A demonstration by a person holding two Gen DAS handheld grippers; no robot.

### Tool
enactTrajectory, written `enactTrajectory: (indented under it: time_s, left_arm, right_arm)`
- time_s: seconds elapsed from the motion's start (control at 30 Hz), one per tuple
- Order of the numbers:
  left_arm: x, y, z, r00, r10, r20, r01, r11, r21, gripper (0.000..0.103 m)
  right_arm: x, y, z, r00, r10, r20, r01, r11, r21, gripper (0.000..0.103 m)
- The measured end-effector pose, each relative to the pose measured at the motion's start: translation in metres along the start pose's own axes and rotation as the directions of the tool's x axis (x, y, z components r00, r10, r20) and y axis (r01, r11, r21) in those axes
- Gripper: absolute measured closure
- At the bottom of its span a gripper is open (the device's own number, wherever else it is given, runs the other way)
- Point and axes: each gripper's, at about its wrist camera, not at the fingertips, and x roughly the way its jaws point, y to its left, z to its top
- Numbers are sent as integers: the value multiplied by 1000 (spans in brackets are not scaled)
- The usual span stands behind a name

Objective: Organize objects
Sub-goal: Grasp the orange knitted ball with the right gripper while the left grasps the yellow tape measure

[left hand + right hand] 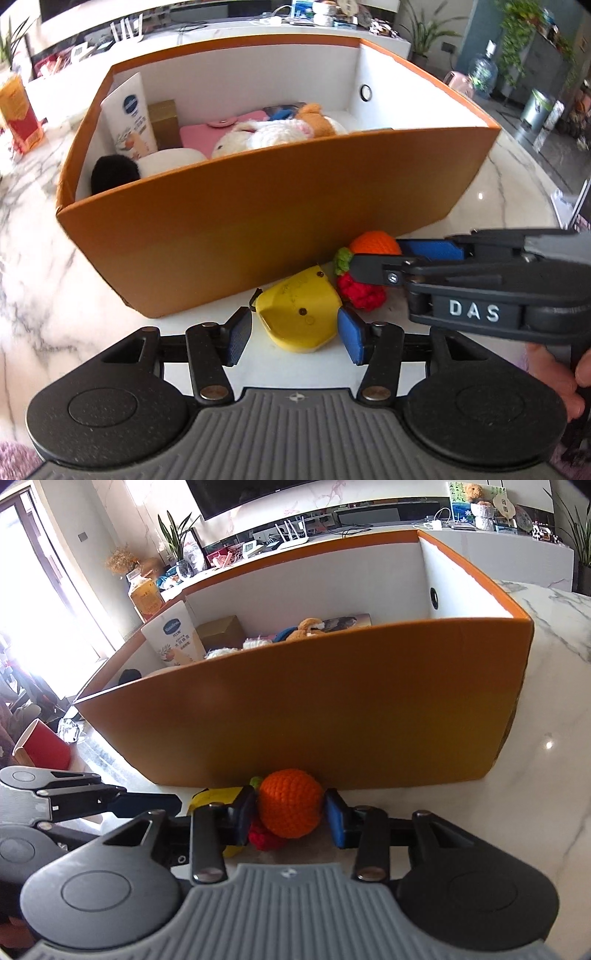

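An orange cardboard box (258,221) stands on the marble table; it also fills the right wrist view (332,709). Inside lie a lotion tube (129,114), a gold box, a pink case and plush toys (280,129). In front of the box lie a yellow case (299,314) and a crocheted toy with an orange ball (290,803) and a red part (364,291). My left gripper (293,336) is open, its pads on either side of the yellow case. My right gripper (290,818) has its pads against the orange ball; it also shows in the left wrist view (384,258).
The marble table (55,277) runs left and right of the box. A red and yellow carton (18,118) stands at the far left. A red container (44,746) sits at the left in the right wrist view. A cluttered white counter lies behind.
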Motion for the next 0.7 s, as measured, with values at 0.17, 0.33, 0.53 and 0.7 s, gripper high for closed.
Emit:
enactTrajectory:
  time_s: [0.17,0.33,0.53,0.7]
  left_arm:
    - [0,6,2,1000,3,-5,-3,997,-82,38]
    - [7,6,6,999,8,-50,-17,983,-185,35]
    - [13,-2,7,997,46,-64,-59,975,-214,33]
    - [14,0,6,997,43,-65,-57,971,-232,31]
  right_arm:
    - [-12,-7,-4,997,-77,16,77,997,14,61]
    - [-21,-12,-9,992,-128,22,128,992,3,60]
    - [-19,-15,-8,993,-114,21,114,993,3,59]
    - [-16,-28,-5,999,-50,-7,50,996,77,58]
